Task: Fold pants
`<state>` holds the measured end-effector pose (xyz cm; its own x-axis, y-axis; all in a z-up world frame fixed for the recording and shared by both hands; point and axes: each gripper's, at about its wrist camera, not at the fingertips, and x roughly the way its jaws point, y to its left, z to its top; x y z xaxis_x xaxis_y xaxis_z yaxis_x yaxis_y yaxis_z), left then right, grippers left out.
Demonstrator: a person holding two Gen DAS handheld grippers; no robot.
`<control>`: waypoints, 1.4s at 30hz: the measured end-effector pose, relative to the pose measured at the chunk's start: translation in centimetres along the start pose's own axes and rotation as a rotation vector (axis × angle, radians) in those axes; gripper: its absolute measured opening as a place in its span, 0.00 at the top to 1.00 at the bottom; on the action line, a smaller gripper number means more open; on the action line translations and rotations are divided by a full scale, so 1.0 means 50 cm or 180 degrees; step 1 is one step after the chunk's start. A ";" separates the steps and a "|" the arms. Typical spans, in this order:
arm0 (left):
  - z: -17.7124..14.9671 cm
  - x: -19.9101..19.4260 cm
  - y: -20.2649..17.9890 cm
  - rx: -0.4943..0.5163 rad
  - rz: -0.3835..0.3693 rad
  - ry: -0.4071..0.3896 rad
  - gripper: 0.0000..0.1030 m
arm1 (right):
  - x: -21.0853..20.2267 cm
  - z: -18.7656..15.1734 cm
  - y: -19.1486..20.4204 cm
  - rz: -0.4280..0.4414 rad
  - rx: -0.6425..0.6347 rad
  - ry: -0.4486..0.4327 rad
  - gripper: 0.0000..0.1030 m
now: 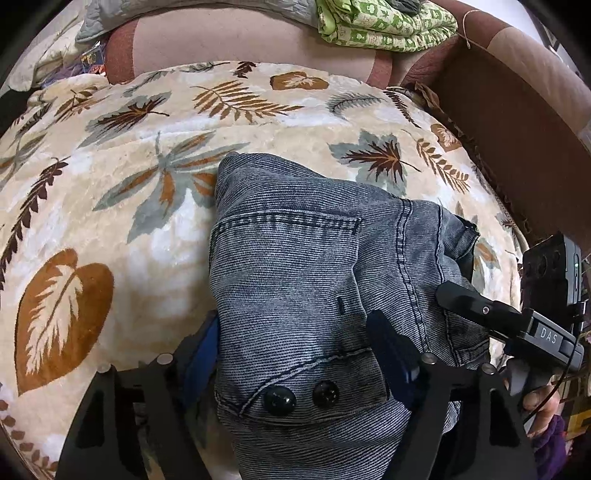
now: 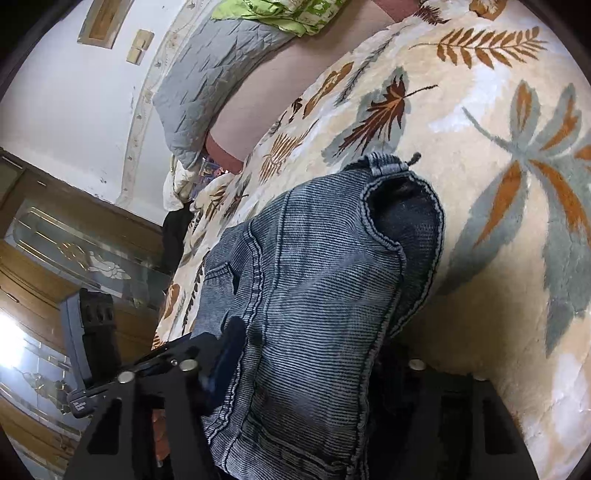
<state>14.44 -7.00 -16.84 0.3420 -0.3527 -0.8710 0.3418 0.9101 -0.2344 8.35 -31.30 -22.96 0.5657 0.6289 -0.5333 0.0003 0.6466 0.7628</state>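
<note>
- Bedroom setting: leaf-print blanket (image 1: 110, 206) spread over a bed, green patterned quilt (image 1: 384, 26) bunched at the far edge against the headboard.
- From the left wrist view — denim pants (image 1: 303, 280) bundled near the blanket's near edge, long axis running away toward the headboard, two black buttons (image 1: 299, 397) right at the camera.
- Left gripper (image 1: 295, 339) straddling the button end, one finger on each flank of the denim; looks pressed against the cloth on both sides, so judged clamped on the pants.
- Right gripper (image 1: 465, 299) entering at the right border, one finger tip resting on the seam side of the same bundle.
- From the right wrist view — same pants (image 2: 306, 295) lying straight ahead, open hem (image 2: 402, 206) at the far end.
- Right gripper (image 2: 306, 354) with the left finger against the denim, the other hidden under the fabric; grip impossible to confirm.
- Both hands equally close, so the next fold probably carries this near end forward toward the hem.
</note>
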 end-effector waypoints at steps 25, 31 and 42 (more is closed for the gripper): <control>0.001 0.000 -0.009 0.0078 0.0410 0.0002 0.45 | -0.004 -0.010 0.033 -0.0089 -0.0235 -0.0062 0.47; 0.000 0.000 -0.010 0.0090 0.0425 -0.0039 0.43 | -0.004 -0.010 0.033 -0.0108 -0.0233 -0.0065 0.47; 0.001 0.000 -0.011 0.0122 0.0435 -0.0077 0.43 | -0.003 -0.011 0.031 -0.0134 -0.0221 -0.0066 0.47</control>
<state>14.27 -7.53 -16.71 0.4083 -0.2316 -0.8830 0.3236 0.9412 -0.0972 7.78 -30.17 -21.91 0.5833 0.5920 -0.5561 -0.0323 0.7010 0.7124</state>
